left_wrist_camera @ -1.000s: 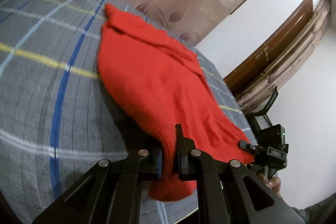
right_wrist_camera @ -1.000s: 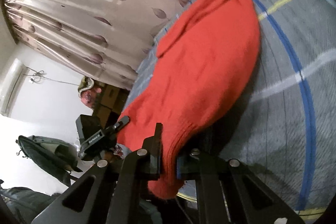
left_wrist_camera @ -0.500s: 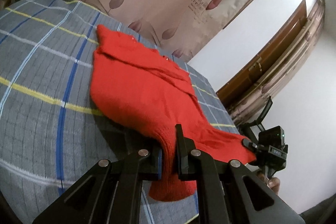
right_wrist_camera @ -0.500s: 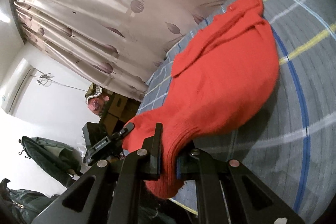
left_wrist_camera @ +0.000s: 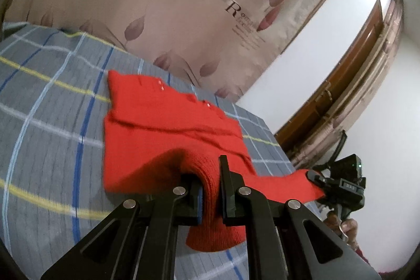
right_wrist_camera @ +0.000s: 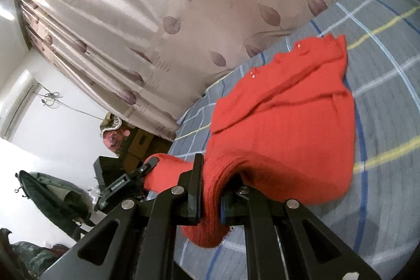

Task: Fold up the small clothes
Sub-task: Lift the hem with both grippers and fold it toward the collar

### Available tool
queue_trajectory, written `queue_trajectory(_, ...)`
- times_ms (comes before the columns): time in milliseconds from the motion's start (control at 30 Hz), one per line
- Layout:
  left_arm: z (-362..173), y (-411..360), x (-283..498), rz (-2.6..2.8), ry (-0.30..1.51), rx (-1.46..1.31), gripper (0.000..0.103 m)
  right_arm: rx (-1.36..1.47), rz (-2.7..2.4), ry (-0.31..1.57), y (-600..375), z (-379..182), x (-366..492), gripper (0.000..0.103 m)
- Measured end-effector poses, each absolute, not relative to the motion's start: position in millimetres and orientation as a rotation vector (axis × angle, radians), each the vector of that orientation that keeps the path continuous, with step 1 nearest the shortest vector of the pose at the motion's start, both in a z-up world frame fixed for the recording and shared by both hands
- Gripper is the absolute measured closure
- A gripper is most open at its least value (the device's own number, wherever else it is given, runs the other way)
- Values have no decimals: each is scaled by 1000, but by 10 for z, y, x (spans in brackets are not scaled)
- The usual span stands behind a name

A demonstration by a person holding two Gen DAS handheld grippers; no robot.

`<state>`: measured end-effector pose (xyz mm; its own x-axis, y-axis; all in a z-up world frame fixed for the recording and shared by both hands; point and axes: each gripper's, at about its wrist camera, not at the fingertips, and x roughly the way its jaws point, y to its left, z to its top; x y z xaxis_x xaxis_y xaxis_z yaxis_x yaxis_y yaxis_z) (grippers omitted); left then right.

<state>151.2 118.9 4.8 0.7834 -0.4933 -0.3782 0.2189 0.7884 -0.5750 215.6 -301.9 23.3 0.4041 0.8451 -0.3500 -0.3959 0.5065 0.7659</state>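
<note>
A small red knit sweater lies on a grey plaid bedsheet, its far part with small buttons flat and its near hem lifted off the bed. My left gripper is shut on one corner of the hem, red knit bunched between its jaws. In the right wrist view the same sweater arches up from the bedsheet, and my right gripper is shut on the other hem corner. Each view shows the opposite gripper, right and left, pinching the stretched hem.
A beige curtain with leaf prints hangs behind the bed. A wooden door frame stands at the right in the left wrist view. Boxes and a dark bag sit beside the bed in the right wrist view. A hand holds the right gripper.
Both grippers have risen and moved toward the far end, carrying the hem with them. The sweater's near half now arches off the bed and more curtain fills both views.
</note>
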Motion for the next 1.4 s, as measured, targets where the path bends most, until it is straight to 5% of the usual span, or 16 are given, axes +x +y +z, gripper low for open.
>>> queue_trajectory(1400, -394, 1278, 3812, -188, 633, -519, 93, 742, 696, 942, -2874, -431, 4487, 93)
